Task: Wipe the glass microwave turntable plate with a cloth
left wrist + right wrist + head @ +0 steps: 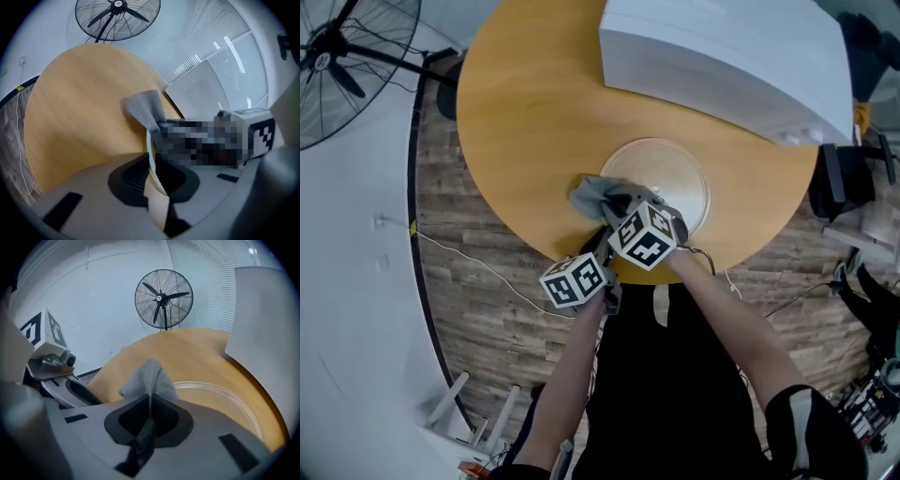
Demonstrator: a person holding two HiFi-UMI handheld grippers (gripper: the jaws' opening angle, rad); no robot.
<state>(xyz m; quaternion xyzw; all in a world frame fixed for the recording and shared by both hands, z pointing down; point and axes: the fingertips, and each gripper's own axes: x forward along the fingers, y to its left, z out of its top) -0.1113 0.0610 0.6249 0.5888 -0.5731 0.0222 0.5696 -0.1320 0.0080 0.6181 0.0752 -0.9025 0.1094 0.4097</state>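
Two grippers: left gripper [150, 165] pinches the glass plate [148, 143] rim; right gripper [150, 416] clamps the cloth [148, 377], bunched ahead; in head view marker cubes [643, 234] hide both grips.

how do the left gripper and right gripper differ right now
The left gripper is clamped on the near rim of the glass plate; the right gripper is clamped on a bunched grey cloth. The left gripper sits nearer the person, at the table's edge, while the right gripper reaches further in, with the cloth at the plate's rim. Both point down toward the table and both are gripping something.
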